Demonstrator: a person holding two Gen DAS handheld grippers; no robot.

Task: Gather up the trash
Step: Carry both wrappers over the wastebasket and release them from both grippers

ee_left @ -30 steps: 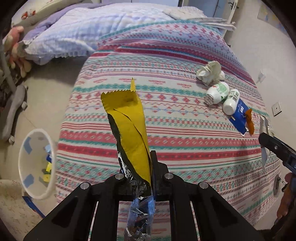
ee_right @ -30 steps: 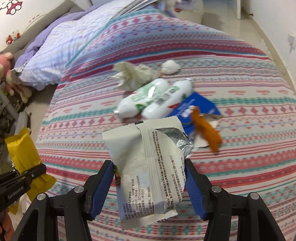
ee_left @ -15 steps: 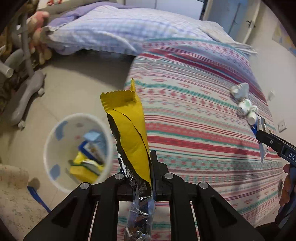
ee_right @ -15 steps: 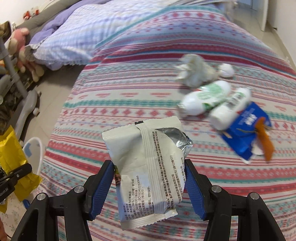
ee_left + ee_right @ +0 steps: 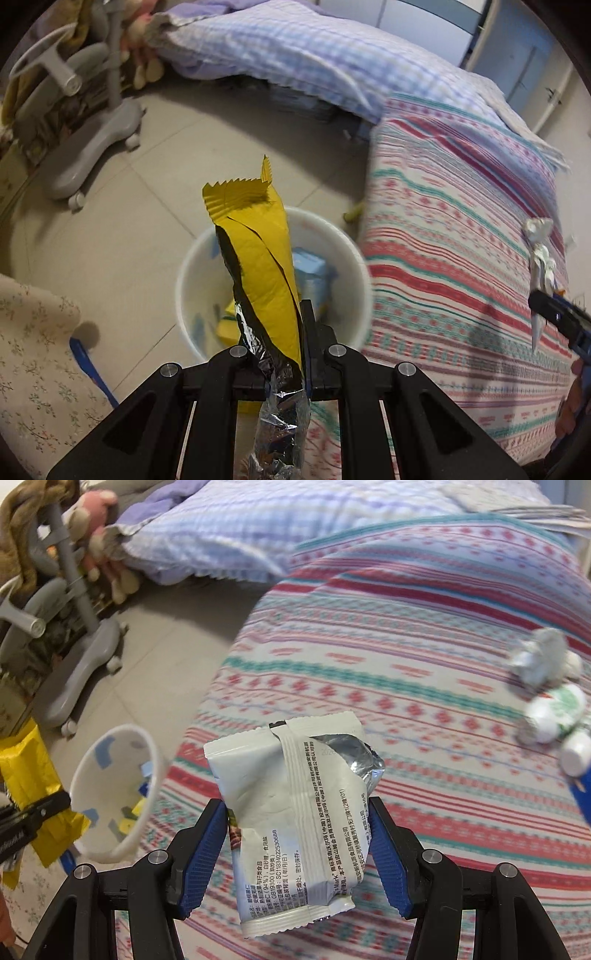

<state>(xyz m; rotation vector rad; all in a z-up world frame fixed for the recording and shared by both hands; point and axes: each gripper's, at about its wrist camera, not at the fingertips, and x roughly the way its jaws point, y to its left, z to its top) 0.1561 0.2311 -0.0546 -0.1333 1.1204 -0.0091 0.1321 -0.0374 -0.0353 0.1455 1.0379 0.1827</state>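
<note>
My left gripper point(image 5: 280, 350) is shut on a torn yellow wrapper point(image 5: 258, 258) with a foil lining, held upright above the white trash bin point(image 5: 192, 258) on the floor beside the bed. My right gripper point(image 5: 297, 830) is shut on a white snack packet point(image 5: 295, 797), held over the striped bedspread point(image 5: 424, 627). The bin point(image 5: 114, 775) and the yellow wrapper point(image 5: 26, 771) show at the left of the right wrist view. More trash lies on the bed at the right: crumpled tissue point(image 5: 543, 657) and two white bottles point(image 5: 557, 712).
The bin holds blue and yellow scraps point(image 5: 310, 269). A grey chair base on castors point(image 5: 92, 140) stands on the tiled floor at the left. A checked pillow point(image 5: 295, 59) hangs over the bed's edge. Floral fabric point(image 5: 33, 354) lies at lower left.
Both grippers have swung left from the bed toward the bin. The bin now sits directly behind the yellow wrapper in the left wrist view. Both grips are unchanged.
</note>
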